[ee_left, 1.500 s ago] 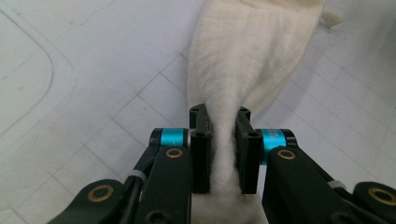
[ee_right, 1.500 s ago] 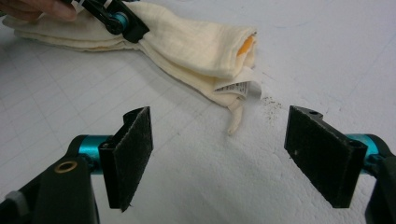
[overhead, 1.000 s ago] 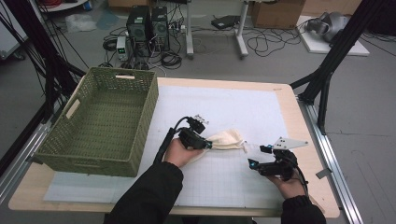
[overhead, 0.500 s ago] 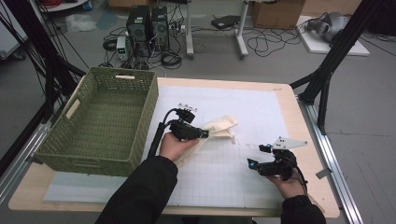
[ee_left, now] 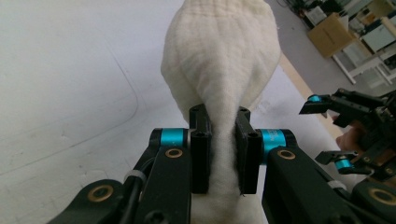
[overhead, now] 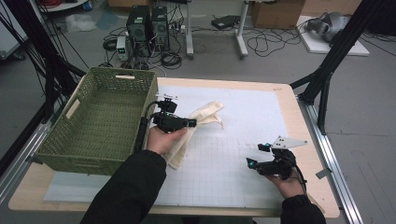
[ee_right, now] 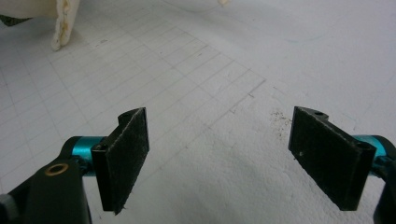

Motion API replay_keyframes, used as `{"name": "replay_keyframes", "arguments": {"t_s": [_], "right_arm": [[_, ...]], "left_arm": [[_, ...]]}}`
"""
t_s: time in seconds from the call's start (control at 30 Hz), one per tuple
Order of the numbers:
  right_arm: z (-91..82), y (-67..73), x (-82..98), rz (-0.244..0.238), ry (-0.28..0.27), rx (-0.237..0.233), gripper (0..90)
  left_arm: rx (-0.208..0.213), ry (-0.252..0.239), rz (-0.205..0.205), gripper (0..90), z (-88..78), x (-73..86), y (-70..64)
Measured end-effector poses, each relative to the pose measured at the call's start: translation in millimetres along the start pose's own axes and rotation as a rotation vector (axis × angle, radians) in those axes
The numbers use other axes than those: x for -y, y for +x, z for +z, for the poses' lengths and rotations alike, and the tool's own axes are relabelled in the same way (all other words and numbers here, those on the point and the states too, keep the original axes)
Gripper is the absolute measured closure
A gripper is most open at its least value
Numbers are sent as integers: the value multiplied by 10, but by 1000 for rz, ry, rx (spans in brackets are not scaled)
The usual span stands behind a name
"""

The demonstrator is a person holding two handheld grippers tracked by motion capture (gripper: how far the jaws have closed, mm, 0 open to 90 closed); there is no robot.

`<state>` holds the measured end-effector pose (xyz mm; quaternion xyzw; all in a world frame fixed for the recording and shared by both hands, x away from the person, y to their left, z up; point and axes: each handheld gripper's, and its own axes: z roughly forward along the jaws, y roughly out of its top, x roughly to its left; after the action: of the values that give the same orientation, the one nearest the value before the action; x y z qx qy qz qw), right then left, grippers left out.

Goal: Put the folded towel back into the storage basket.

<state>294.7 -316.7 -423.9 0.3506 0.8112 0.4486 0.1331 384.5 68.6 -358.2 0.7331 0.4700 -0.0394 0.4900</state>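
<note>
A cream cloth (overhead: 205,115) hangs lifted above the white mat, held by my left gripper (overhead: 190,123) just right of the green basket (overhead: 100,120). In the left gripper view the black pads (ee_left: 201,148) pinch a fold of the cloth (ee_left: 219,56), which bulges out beyond them. Part of the cloth (overhead: 180,149) droops below the hand. My right gripper (overhead: 256,156) rests low near the mat's front right, jaws wide apart with only the gridded mat between its pads (ee_right: 126,154). A corner of the cloth (ee_right: 63,21) shows at the top left of the right gripper view.
The green woven basket stands on the table's left side. The white gridded mat (overhead: 233,140) covers most of the wooden table (overhead: 299,121). Beyond the table lie computer towers (overhead: 147,23), cables and black frame legs (overhead: 327,70).
My left hand has lifted the cloth and carried it left toward the basket. The right gripper has stayed where it was.
</note>
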Motion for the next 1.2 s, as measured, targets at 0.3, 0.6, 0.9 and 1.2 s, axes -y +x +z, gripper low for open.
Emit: {"name": "replay_keyframes", "arguments": {"t_s": [0.3, 0.6, 0.9, 1.2], "right_arm": [[1, -8, -7, -2, -12, -7, 195], [7, -38, -19, 10, -27, -31, 191], [28, -41, -32, 1, -28, -32, 191], [50, -28, -46, -12, -20, -33, 190]], "left_arm": [[35, -29, -64, 794, -124, -39, 9], [4, -55, -43, 794, -278, -40, -110], [-31, -102, -64, 794, -646, -173, -74], [0, -133, -171, 794, -873, -222, 242]]}}
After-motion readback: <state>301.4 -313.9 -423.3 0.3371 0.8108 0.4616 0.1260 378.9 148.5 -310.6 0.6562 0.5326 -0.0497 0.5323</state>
